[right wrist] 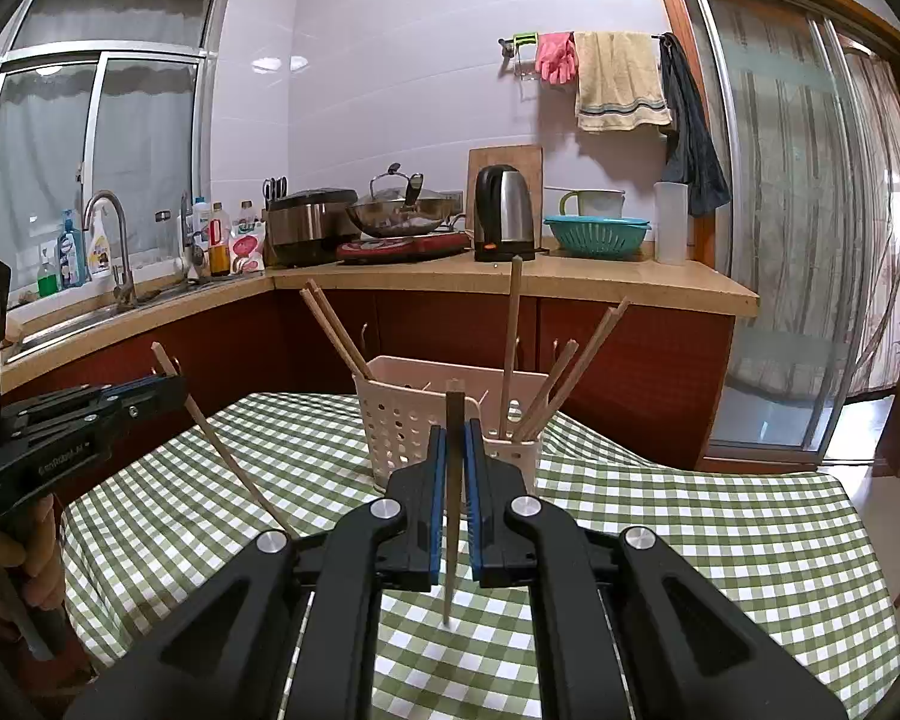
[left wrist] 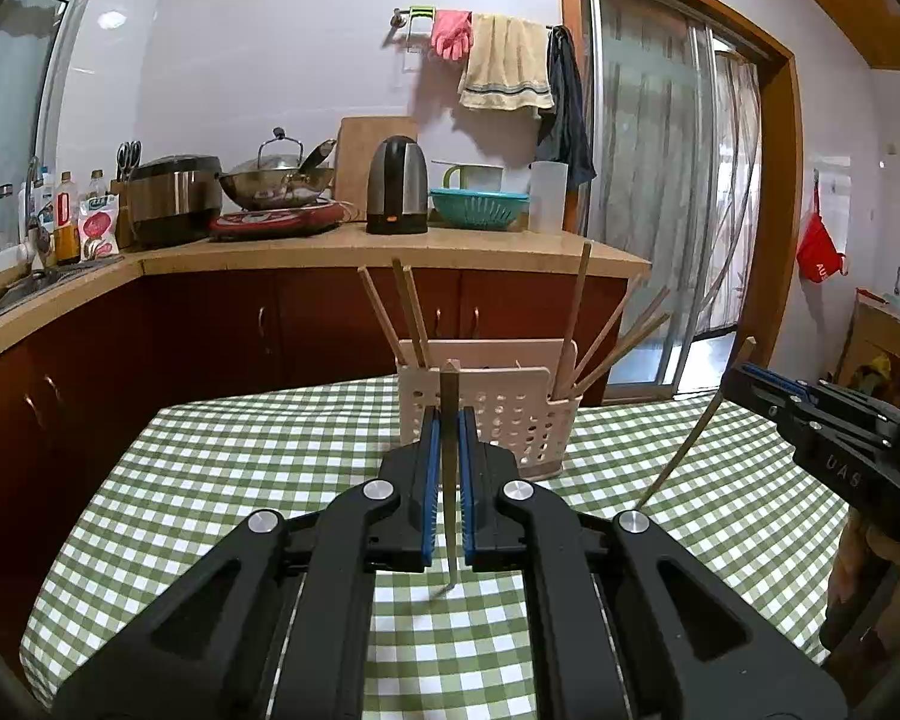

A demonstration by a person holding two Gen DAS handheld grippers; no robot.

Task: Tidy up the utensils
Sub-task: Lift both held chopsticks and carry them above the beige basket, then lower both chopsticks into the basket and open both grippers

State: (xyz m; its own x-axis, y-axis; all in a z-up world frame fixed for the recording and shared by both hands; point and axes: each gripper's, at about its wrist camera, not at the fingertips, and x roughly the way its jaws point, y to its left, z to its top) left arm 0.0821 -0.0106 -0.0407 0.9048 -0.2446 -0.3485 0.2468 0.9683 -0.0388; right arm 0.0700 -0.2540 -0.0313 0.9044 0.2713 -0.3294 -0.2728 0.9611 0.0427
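Note:
My left gripper (left wrist: pixel 450 415) is shut on a wooden chopstick (left wrist: pixel 450 387) that stands upright between its blue pads, with its lower tip above the checked cloth. My right gripper (right wrist: pixel 456 429) is shut on a second upright chopstick (right wrist: pixel 453 405). Each gripper also shows in the other's view: the right gripper (left wrist: pixel 741 377) with its slanting chopstick (left wrist: pixel 684 450), and the left gripper (right wrist: pixel 174 387) with its chopstick (right wrist: pixel 234 456). Just beyond both stands a pale perforated utensil holder (left wrist: pixel 510 414) (right wrist: pixel 390 426) with several chopsticks (right wrist: pixel 513 330) leaning in its compartments.
The table (right wrist: pixel 690 540) has a green-and-white checked cloth. A hand (right wrist: pixel 30 564) grips the left tool's handle. Behind is a kitchen counter (left wrist: pixel 390 249) with a kettle (left wrist: pixel 397 186), wok, rice cooker and teal colander. There is a sink at the left and a sliding door at the right.

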